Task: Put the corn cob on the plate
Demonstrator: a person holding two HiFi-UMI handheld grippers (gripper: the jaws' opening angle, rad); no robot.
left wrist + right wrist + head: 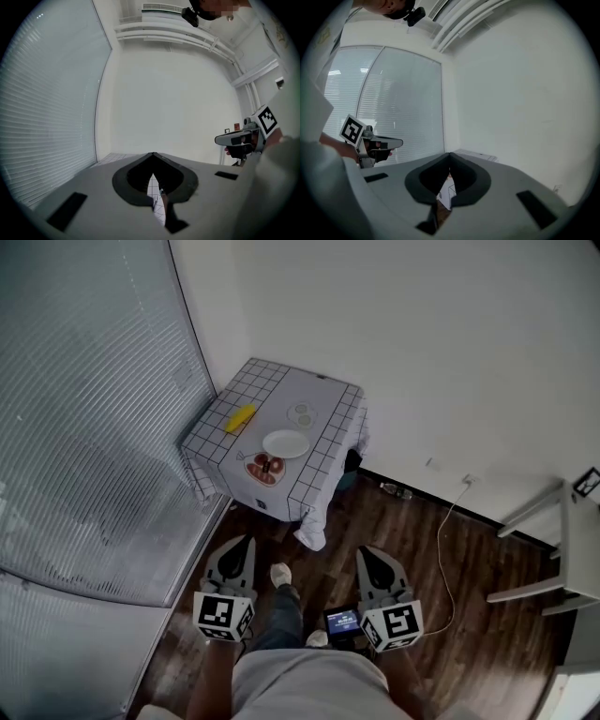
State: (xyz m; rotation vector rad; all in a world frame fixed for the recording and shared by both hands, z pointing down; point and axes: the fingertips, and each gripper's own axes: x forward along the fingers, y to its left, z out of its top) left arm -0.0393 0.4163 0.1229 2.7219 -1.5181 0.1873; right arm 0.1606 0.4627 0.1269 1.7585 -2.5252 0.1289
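Currently both grippers are empty and well apart from the table. Left gripper (247,542): jaws clenched tip to tip, nothing between them. Right gripper (367,551): same, clamped on nothing.

In head view they sit at 7 and 5 o'clock of frame centre. Both point toward 12, over the dark wood plank floor (422,549), with the person's white shoe (280,574) between them. Each gripper view shows the other gripper out to the side, and a sliver of the table past the closed tips.

The yellow corn cob (240,417) lies on the small square table with the white grid-pattern cloth (328,395). It is near the table's 9 o'clock edge, on the window-blind (84,409) side.

The white oval plate (285,443) is at the cob's 4 o'clock, near but not touching, so the cob is not on it. A small dish with red-brown food (264,468) sits just beside the plate at its 7 o'clock. A thin white cable (448,540) runs across the floor at 3 o'clock of the right gripper.
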